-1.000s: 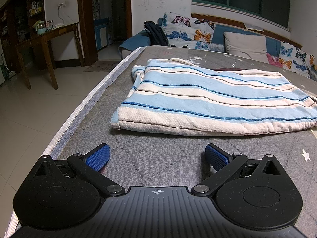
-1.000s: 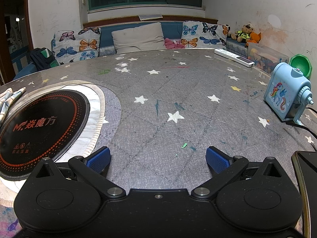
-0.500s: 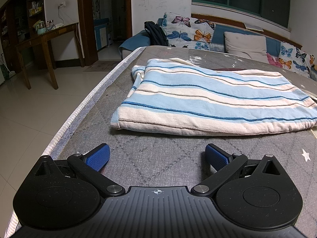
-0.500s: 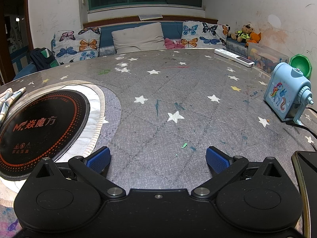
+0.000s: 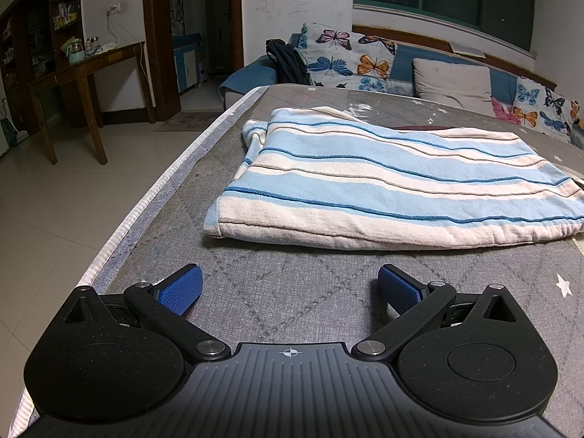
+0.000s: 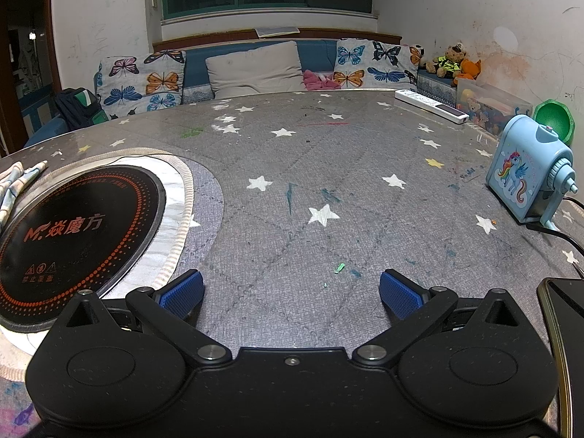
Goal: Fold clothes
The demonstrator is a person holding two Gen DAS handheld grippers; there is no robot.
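Observation:
A folded garment with light blue and cream stripes (image 5: 383, 189) lies flat on the grey quilted table cover (image 5: 292, 292), ahead of my left gripper (image 5: 288, 288). The left gripper is open and empty, a short way in front of the garment's near edge. My right gripper (image 6: 290, 292) is open and empty over the starred grey cover (image 6: 310, 189). Only a small striped corner of the garment (image 6: 16, 182) shows at the far left of the right wrist view.
A black round induction plate (image 6: 73, 233) sits left of the right gripper. A blue pencil sharpener (image 6: 529, 179) with a black cord stands at right, a dark tablet edge (image 6: 562, 328) at near right, a white power strip (image 6: 430, 106) at back. The table's left edge (image 5: 153, 197) drops to tiled floor.

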